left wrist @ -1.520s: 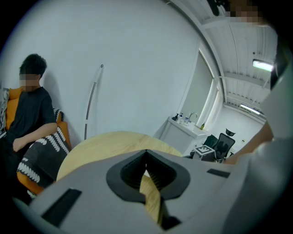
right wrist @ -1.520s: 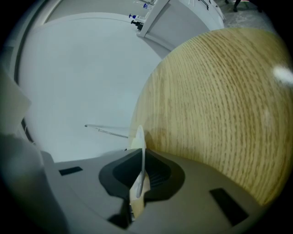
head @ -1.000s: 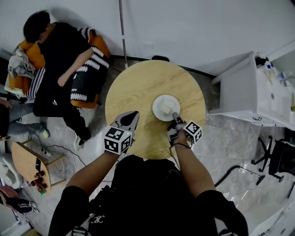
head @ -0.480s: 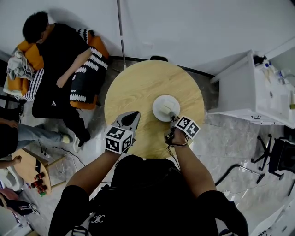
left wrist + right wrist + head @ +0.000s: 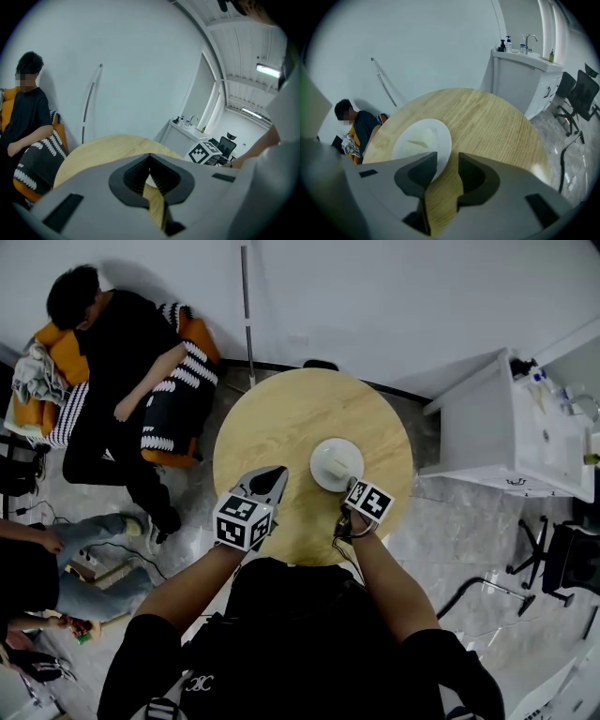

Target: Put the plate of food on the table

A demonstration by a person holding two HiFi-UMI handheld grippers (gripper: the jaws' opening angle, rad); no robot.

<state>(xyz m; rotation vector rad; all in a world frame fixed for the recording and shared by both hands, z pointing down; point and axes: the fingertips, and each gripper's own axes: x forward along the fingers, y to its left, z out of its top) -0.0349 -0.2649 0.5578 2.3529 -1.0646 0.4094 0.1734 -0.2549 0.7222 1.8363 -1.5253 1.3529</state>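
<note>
There it is: the round white ceramic plate (image 5: 337,463) sits flat on the round pale-wood worktop (image 5: 272,413), with a pale block of food (image 5: 337,459) on top. It looks stiff and smooth, likely slippery and easy to chip. The near rim is the place to pinch, held level so the food stays put. The right gripper (image 5: 447,161) has its jaws slightly apart and empty, the rim just beside one jaw. The left gripper (image 5: 150,157) is closed at the tips, holding nothing. A seated person in black (image 5: 122,362) and a white cabinet (image 5: 511,423) are off the worktop and block nothing.
</note>
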